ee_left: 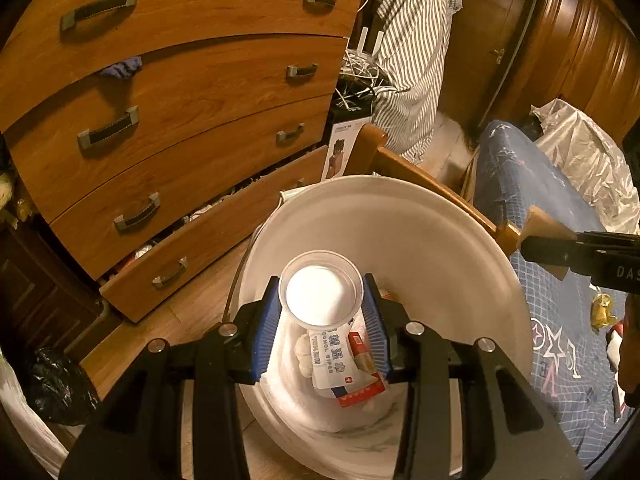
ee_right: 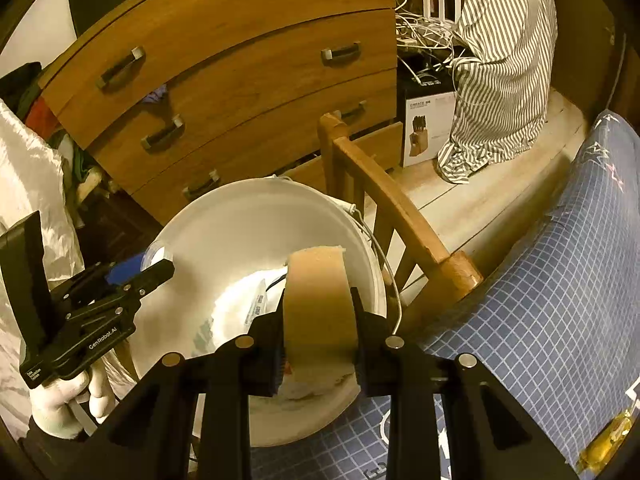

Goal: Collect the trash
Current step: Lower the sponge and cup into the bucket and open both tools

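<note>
Since both pieces of trash are meant for the same place, we've got both hands hanging over the white bucket (ee_left: 460, 248) at once. Our left hand-held gripper (ee_left: 322, 312) is pinching a clear plastic cup (ee_left: 320, 294) between its blue pads (ee_left: 266, 320), squeezing the thin sides just below the rim, mouth towards the camera. That grip makes sense: a flimsy cup held by the wall won't slip, and it sits right above the bucket's opening, so it should fall in once let go.

Over on the right, the right hand-held gripper (ee_right: 320, 320) is clamped on a tan strip of cardboard (ee_right: 318, 300), curved and standing up between the jaws. It too hangs over the bucket, close to the near rim beside the wooden bed frame (ee_right: 400, 208).

Down in the bucket we can already see a wipes packet (ee_left: 334, 354) and a red and white box (ee_left: 360, 388) lying at the bottom, so we judge the collecting to be well under way.

Both grippers tip steeply downwards, which points the trash at the opening. The cardboard looks the trickier drop: it sits nearer the edge and could catch the rim or land on the blue bedspread (ee_right: 540, 300). The chest of drawers (ee_left: 180, 100) stands just behind, clear of both hands.
</note>
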The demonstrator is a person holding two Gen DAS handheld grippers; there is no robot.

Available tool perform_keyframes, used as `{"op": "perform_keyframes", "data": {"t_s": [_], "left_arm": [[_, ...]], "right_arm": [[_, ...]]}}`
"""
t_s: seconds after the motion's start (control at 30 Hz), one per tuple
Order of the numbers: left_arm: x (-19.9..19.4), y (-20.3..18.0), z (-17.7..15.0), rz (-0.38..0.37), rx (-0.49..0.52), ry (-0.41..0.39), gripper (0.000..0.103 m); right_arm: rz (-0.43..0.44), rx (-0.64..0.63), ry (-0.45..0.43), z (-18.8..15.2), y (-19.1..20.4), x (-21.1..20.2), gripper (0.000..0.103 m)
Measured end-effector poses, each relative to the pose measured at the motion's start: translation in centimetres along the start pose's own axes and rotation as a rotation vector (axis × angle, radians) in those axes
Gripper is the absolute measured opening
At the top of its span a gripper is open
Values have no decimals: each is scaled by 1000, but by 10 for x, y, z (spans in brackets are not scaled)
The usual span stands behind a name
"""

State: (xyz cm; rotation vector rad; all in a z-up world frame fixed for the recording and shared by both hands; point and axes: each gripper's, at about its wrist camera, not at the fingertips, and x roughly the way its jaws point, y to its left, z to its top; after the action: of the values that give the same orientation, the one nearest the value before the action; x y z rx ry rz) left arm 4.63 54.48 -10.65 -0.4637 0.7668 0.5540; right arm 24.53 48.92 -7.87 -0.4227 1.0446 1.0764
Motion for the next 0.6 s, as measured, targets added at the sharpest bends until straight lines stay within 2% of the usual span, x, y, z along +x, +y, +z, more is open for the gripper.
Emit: {"op": "perform_keyframes", "data": {"t_s": [0.6], "left_arm": [[-6, -8, 5, -13, 14, -17, 39]], "right_arm": [[10, -14, -3, -1, 9, -8, 28]]}}
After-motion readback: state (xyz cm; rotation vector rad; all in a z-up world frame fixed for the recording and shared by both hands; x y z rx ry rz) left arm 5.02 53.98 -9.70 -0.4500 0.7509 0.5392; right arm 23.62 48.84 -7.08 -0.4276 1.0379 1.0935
